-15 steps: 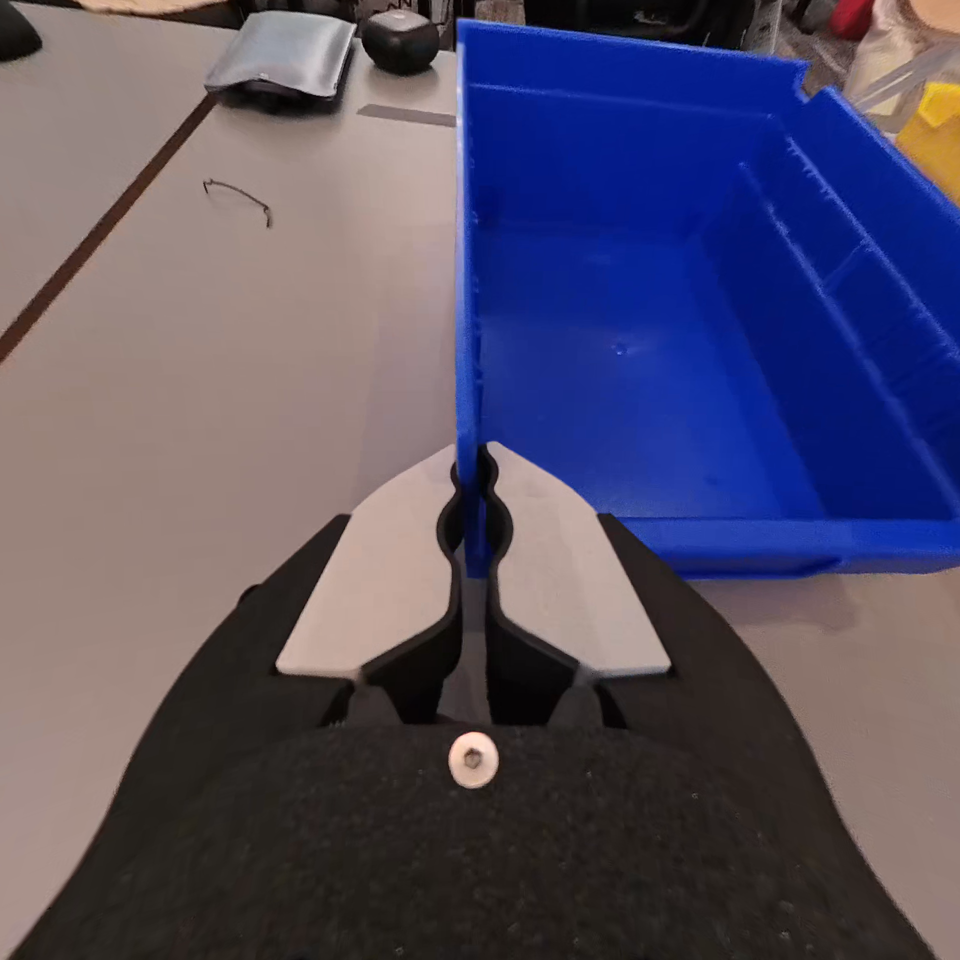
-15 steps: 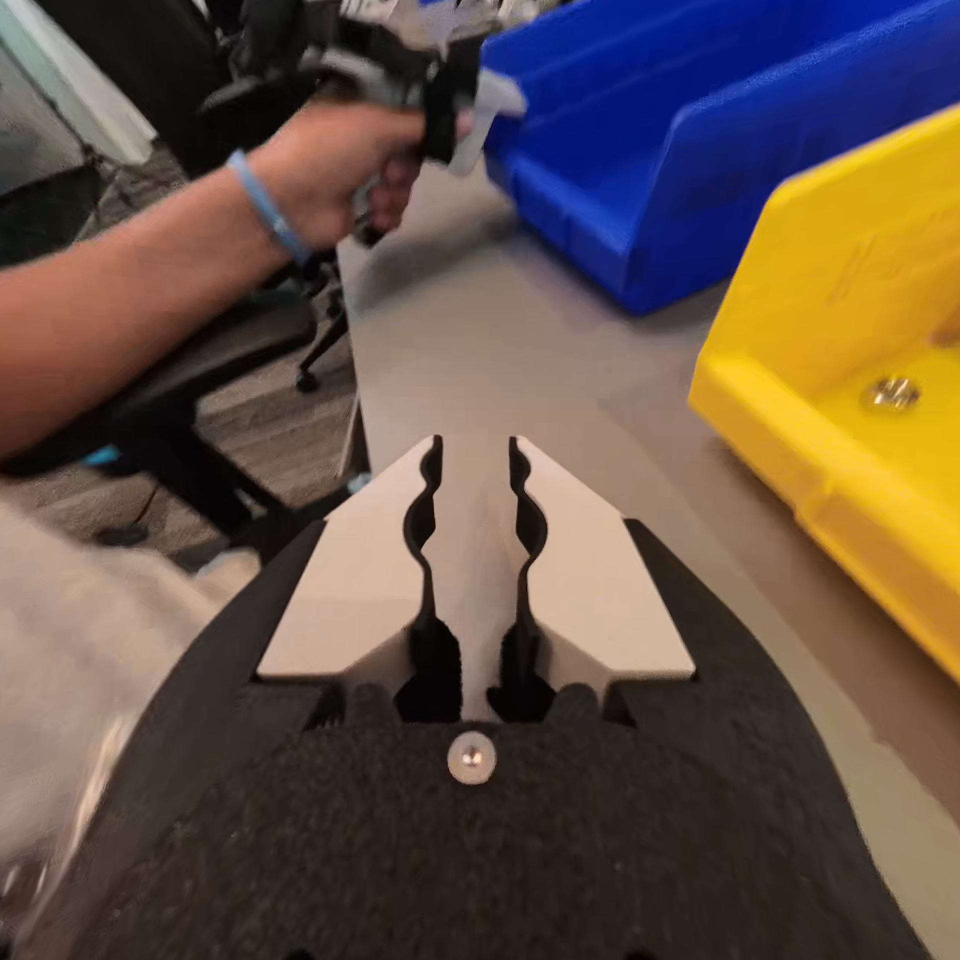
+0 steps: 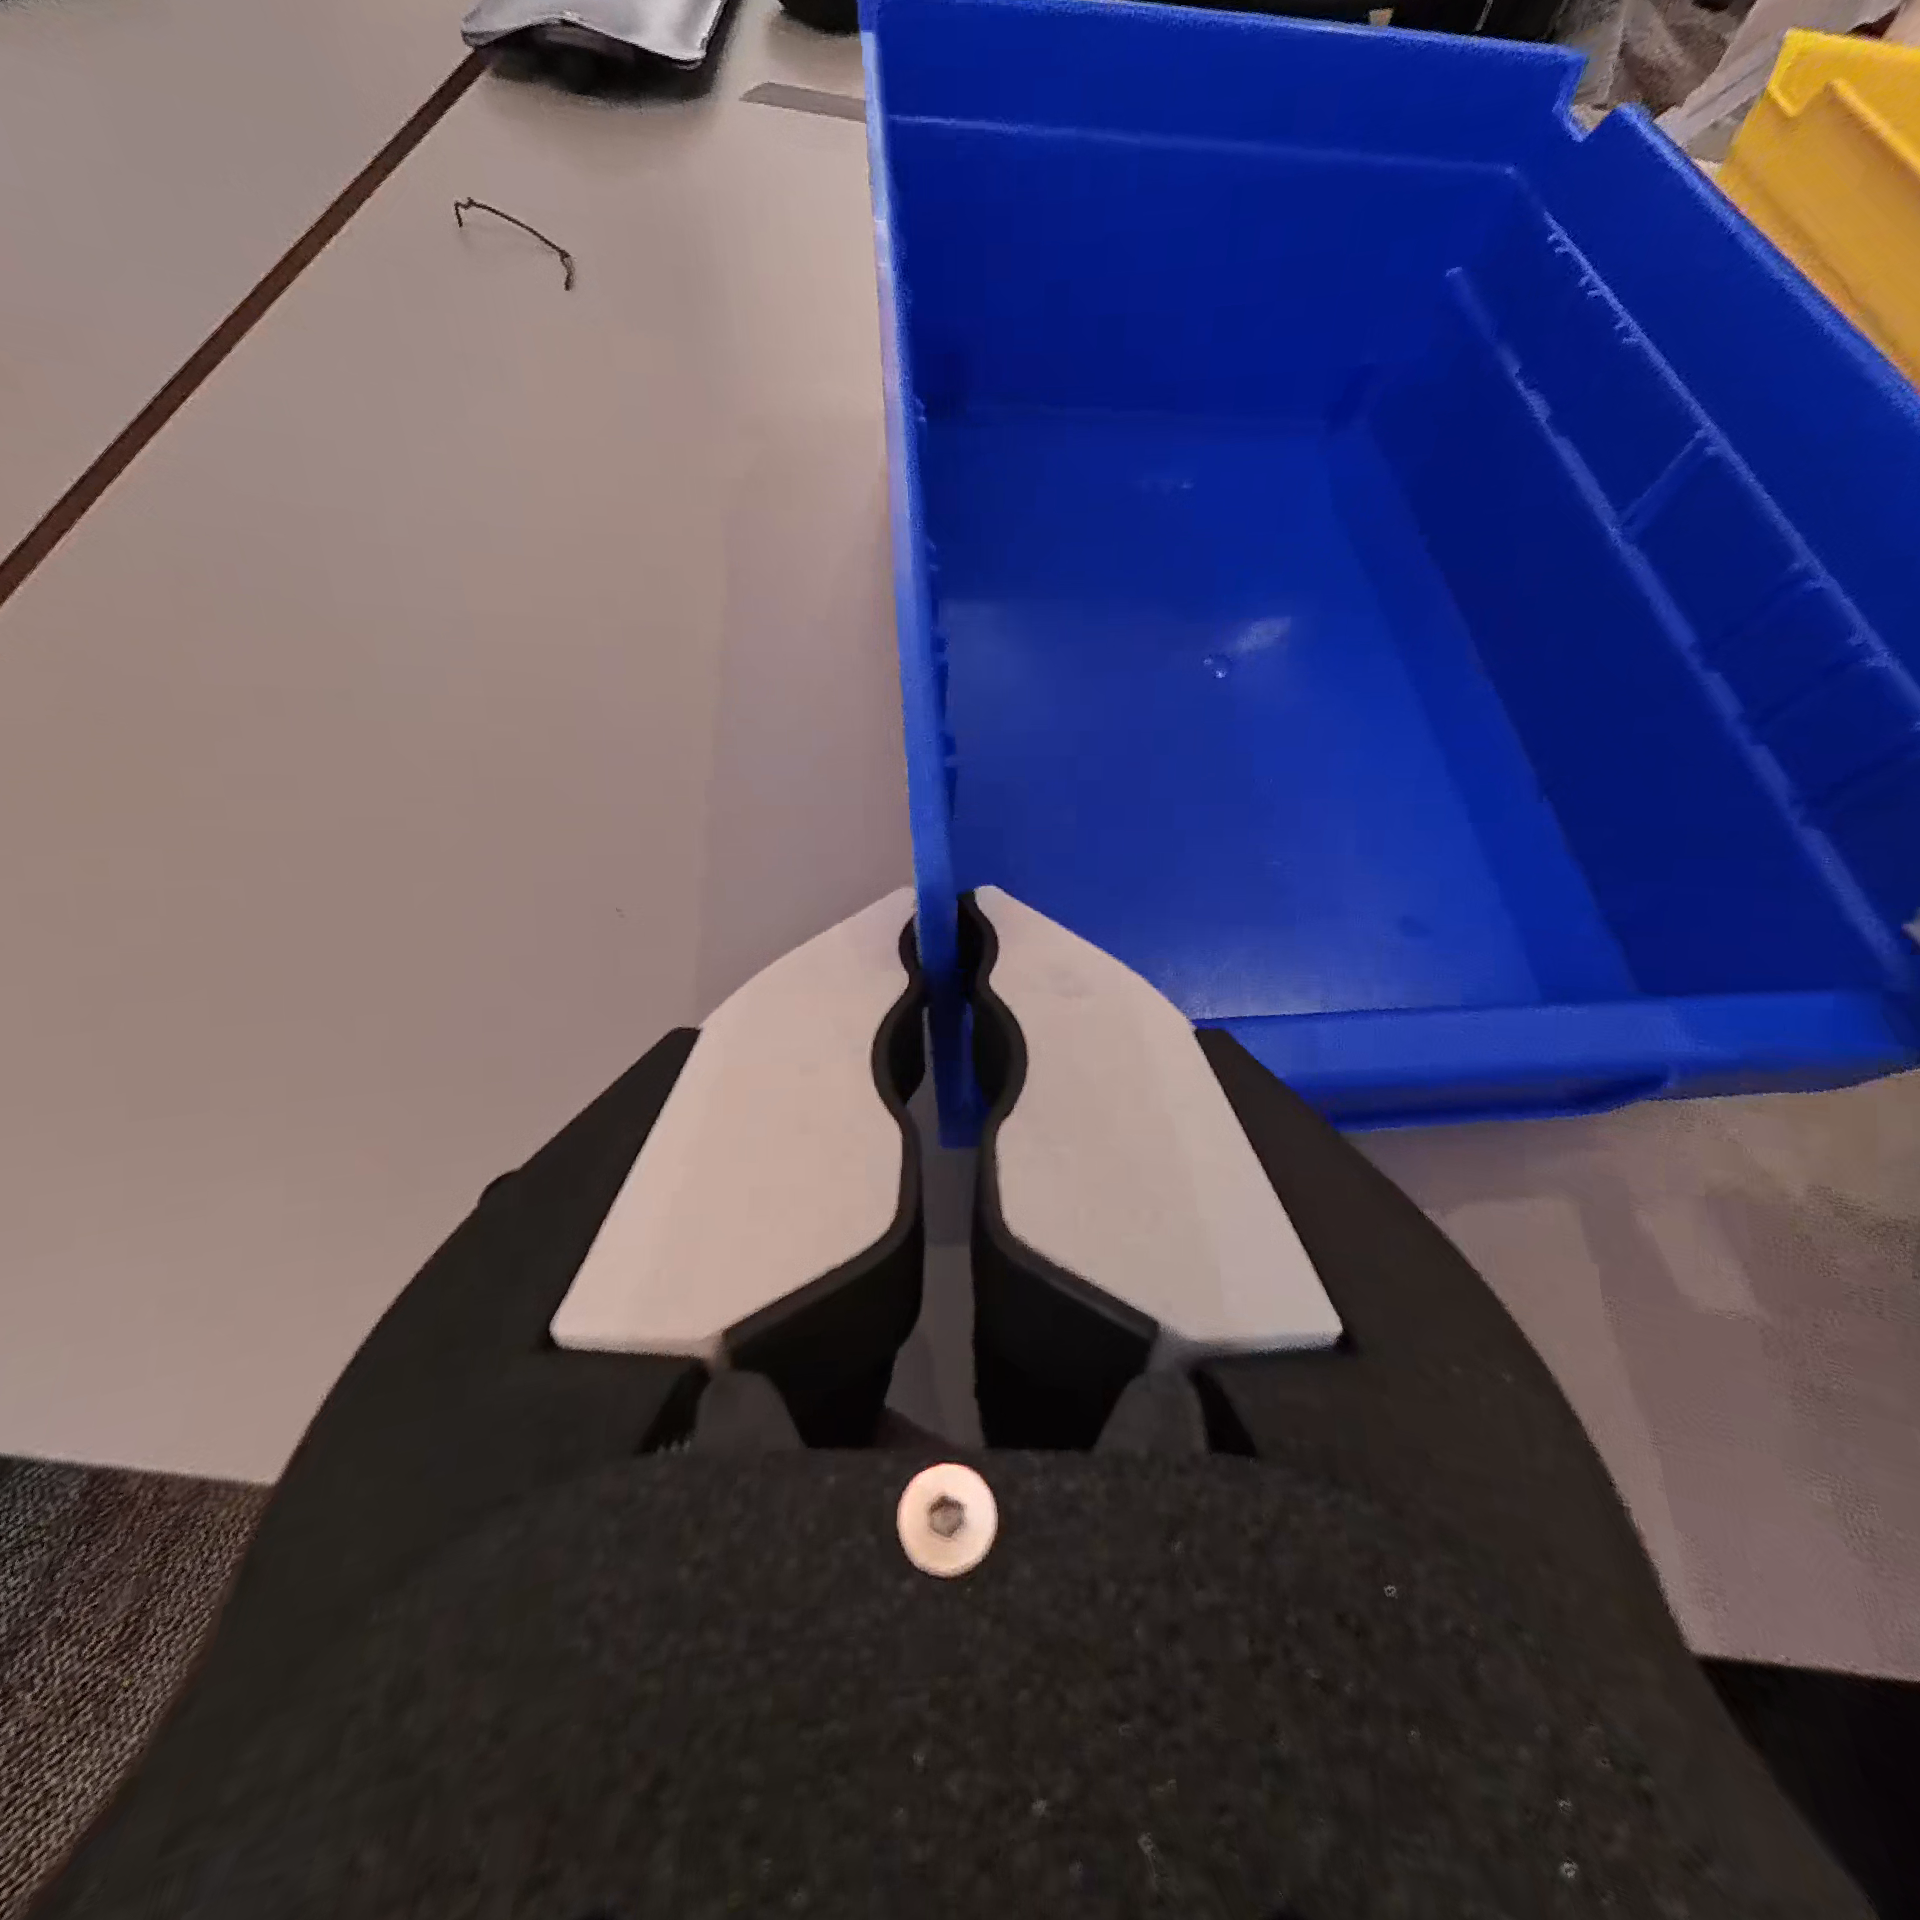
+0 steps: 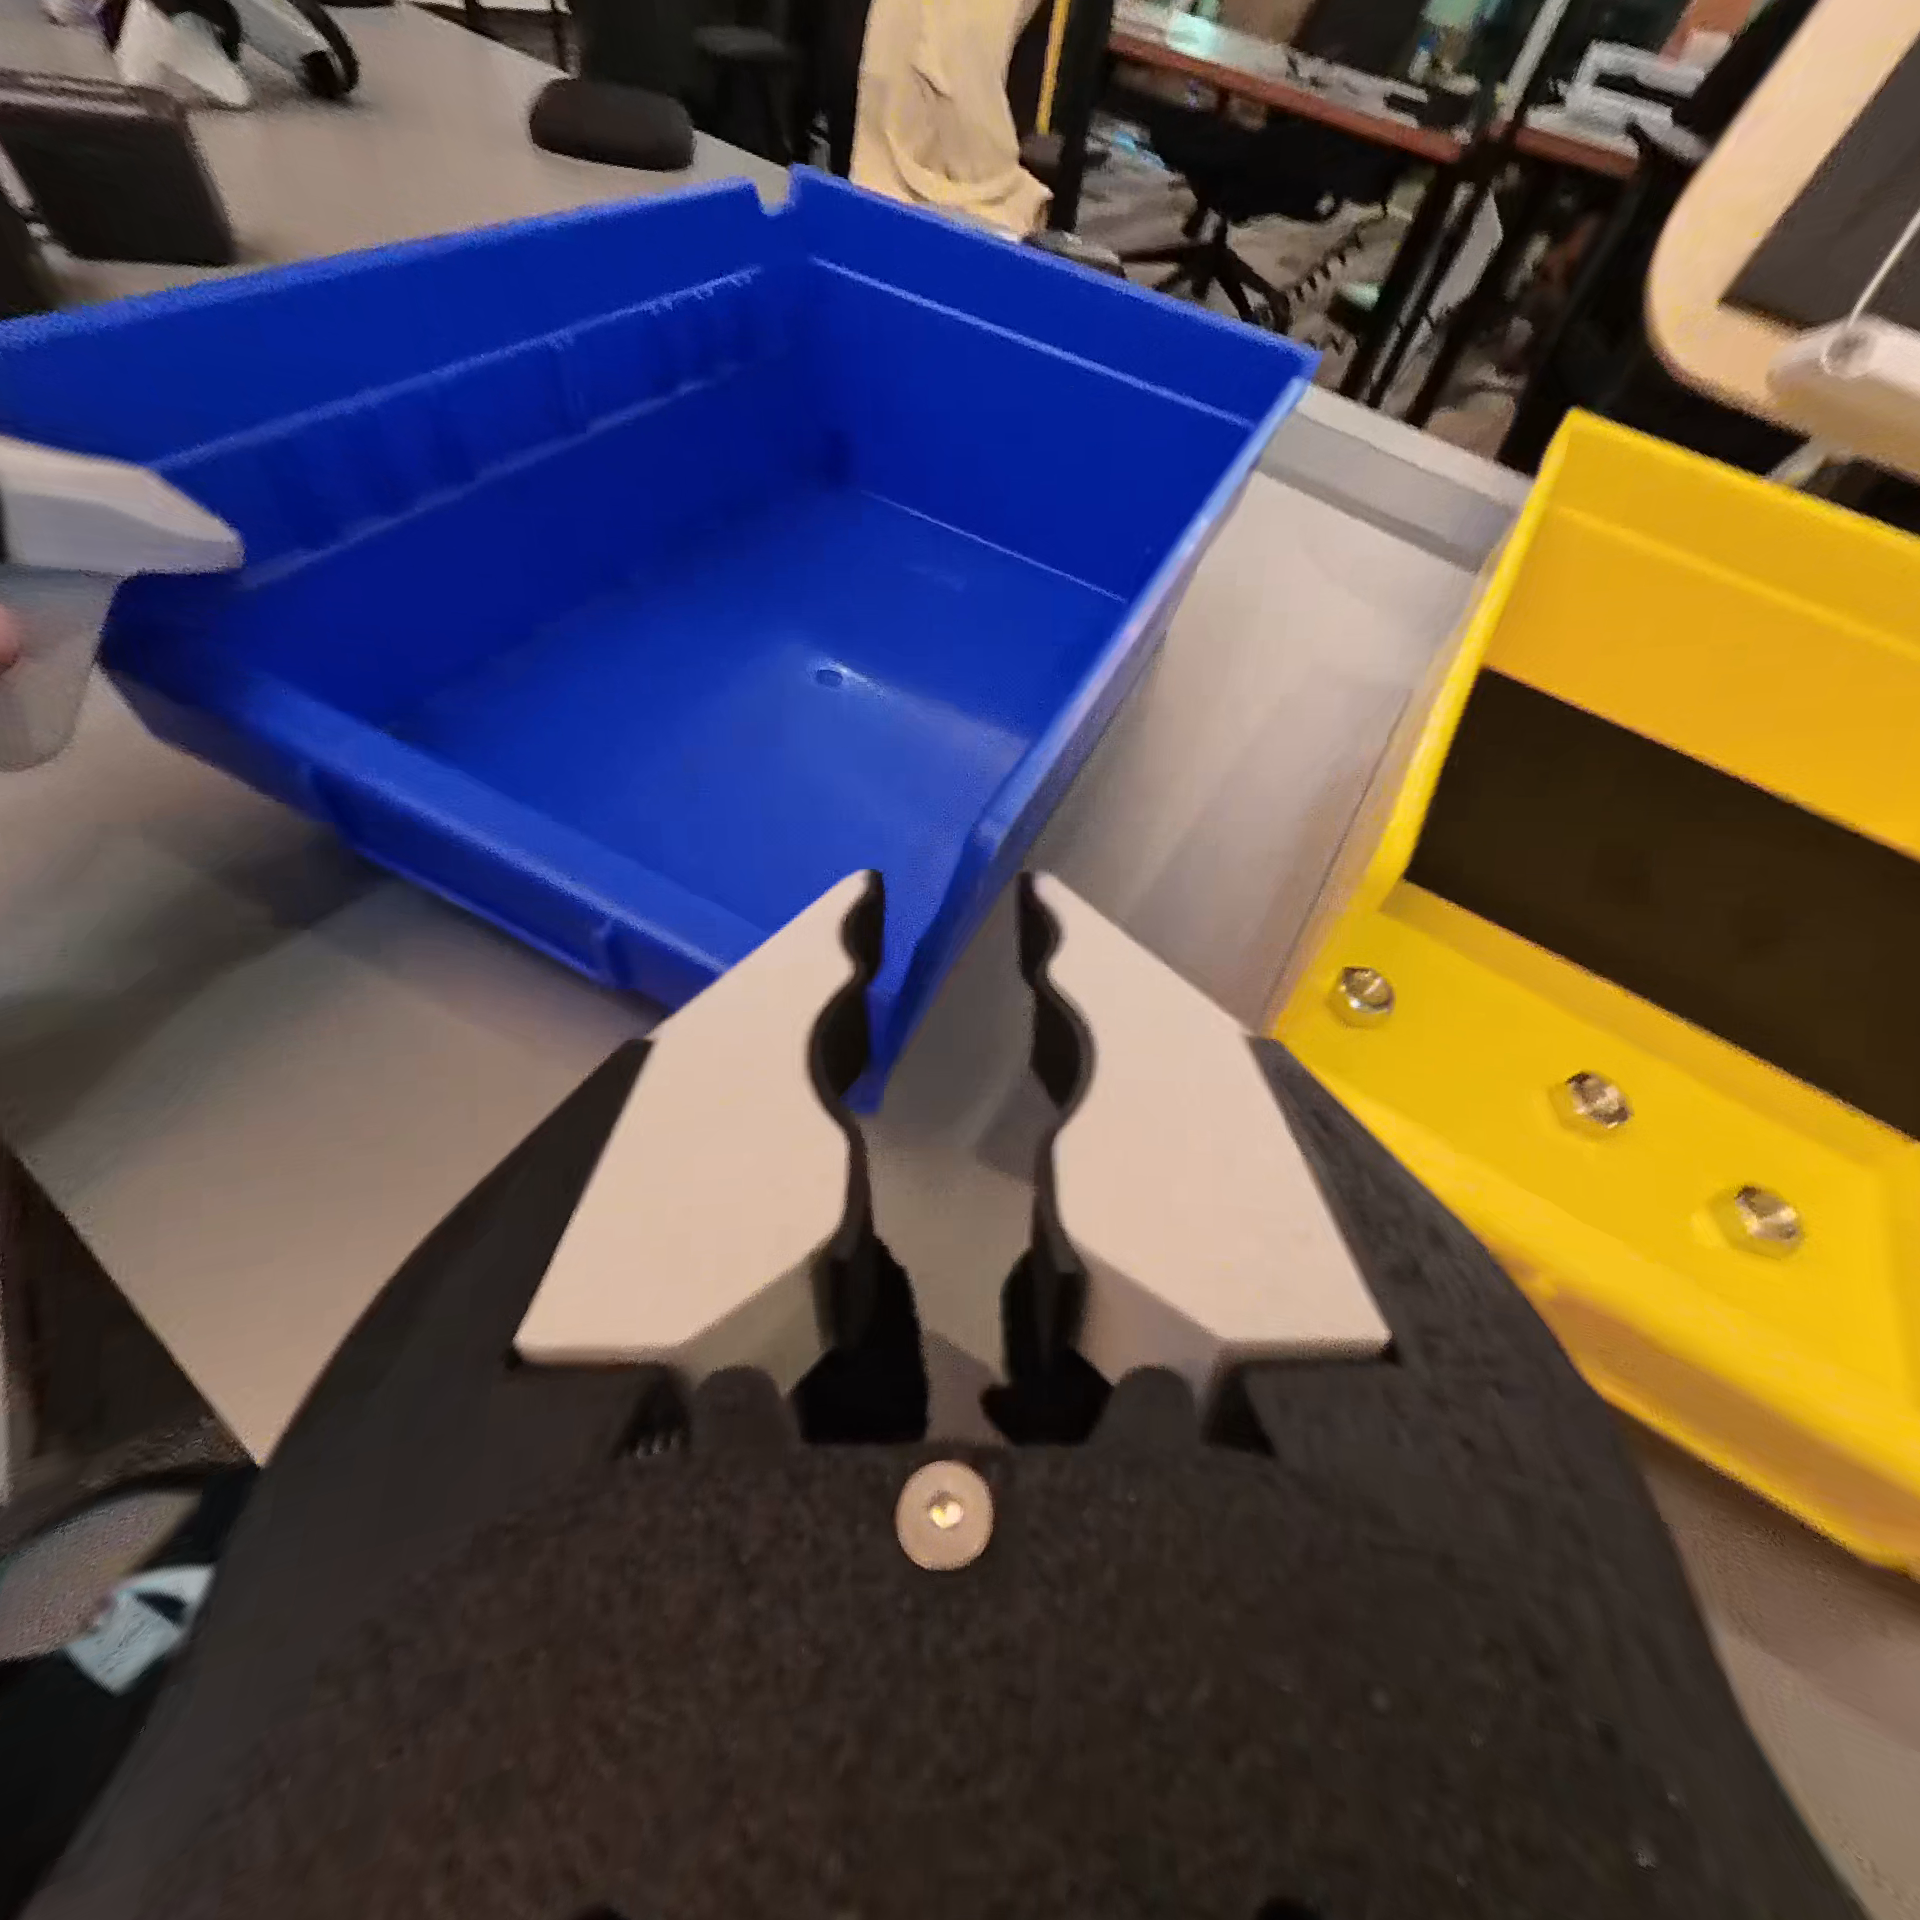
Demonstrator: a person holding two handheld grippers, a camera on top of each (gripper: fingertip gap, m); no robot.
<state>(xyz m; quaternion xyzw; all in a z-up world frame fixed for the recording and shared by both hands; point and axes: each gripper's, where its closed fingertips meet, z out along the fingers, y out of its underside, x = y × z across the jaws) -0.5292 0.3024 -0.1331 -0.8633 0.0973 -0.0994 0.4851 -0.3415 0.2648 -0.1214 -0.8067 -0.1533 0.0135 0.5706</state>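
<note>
Left wrist view: left gripper (image 3: pixel 940 914) jaws clamp the blue bin's (image 3: pixel 1299 665) thin corner wall; stiff, light, slick plastic, I judge. Right gripper (image 4: pixel 951 899) jaws gape around its opposite corner.

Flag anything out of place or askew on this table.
A thin bent wire lies loose on the grey table. The blue bin sits angled to the yellow bin, its corner wall clamped by the left gripper.

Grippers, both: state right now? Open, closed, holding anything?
Left tool: closed on the near left corner wall of the blue bin.
Right tool: open, holding nothing, its fingers either side of the bin's near right corner.
</note>
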